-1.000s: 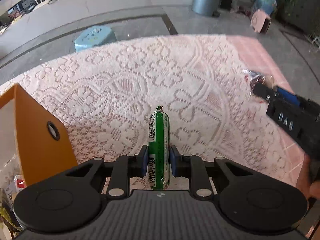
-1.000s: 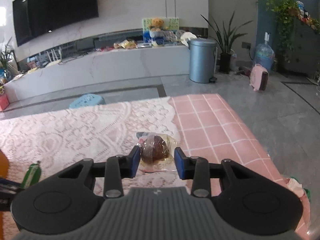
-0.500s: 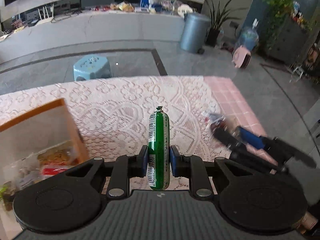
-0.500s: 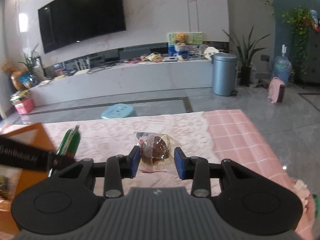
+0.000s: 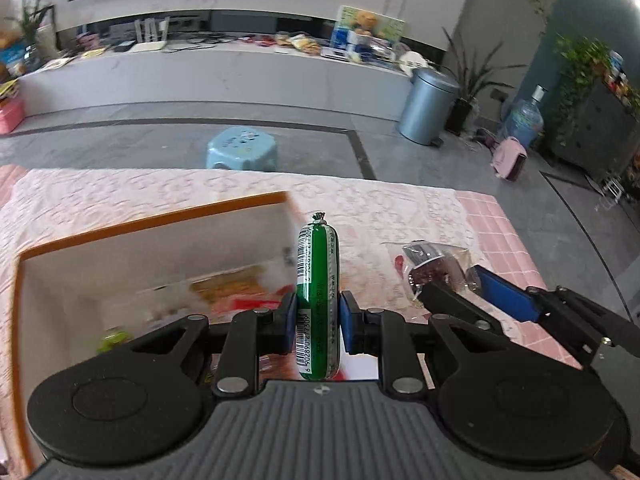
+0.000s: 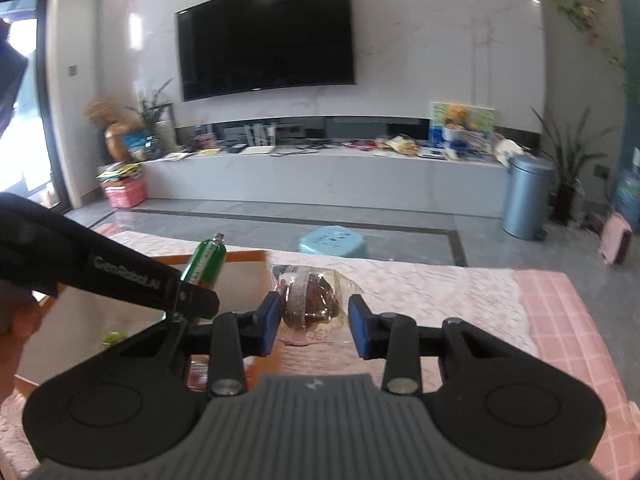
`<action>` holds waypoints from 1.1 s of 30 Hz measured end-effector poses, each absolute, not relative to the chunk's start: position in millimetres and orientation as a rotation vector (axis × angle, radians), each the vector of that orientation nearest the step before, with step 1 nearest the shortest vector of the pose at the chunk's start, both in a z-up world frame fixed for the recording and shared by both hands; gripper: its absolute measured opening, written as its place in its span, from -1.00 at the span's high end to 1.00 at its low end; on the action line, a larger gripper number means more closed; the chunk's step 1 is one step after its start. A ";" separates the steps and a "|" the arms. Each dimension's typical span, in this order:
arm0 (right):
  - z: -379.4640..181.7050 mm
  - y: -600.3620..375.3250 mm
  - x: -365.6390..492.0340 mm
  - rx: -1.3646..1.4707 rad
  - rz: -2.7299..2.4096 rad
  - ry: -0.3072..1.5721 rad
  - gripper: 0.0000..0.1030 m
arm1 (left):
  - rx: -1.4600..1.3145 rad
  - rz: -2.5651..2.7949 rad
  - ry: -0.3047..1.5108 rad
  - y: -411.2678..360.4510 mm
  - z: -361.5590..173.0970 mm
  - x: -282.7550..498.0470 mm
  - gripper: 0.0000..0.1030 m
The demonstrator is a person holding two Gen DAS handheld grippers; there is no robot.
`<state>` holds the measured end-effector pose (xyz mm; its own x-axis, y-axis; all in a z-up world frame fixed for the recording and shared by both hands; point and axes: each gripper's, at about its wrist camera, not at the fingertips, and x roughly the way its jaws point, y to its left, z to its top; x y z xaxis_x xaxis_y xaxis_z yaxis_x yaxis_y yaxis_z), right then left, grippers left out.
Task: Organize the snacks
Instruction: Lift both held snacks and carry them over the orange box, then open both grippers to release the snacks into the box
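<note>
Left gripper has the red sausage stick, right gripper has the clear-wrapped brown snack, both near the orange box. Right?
Not quite: in the left wrist view the sausage stick in the left gripper is green. The right gripper does hold the clear-wrapped brown snack, near the orange box.

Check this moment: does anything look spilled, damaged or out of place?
Nothing stands out. The left claw grips a green sausage stick upright above the orange-rimmed box, and the right claw holds a clear-wrapped brown snack. The lace tablecloth looks flat, with nothing spilled on it.
</note>
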<state>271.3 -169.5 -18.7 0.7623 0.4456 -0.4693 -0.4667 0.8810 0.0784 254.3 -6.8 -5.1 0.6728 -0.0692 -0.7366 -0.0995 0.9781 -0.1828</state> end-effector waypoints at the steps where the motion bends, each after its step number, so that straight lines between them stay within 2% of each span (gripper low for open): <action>1: -16.7 -160.9 268.0 -0.055 0.508 0.497 0.33 | -0.221 0.025 0.836 0.4 -5.3 251.1 0.53; 14: -15.3 -62.0 252.3 -0.232 0.594 0.558 0.33 | -0.261 0.096 0.902 81.3 -32.0 227.6 0.53; 33: -68.8 -16.6 291.2 -0.413 0.496 0.768 0.31 | -0.216 0.085 1.034 106.2 -85.8 235.5 0.53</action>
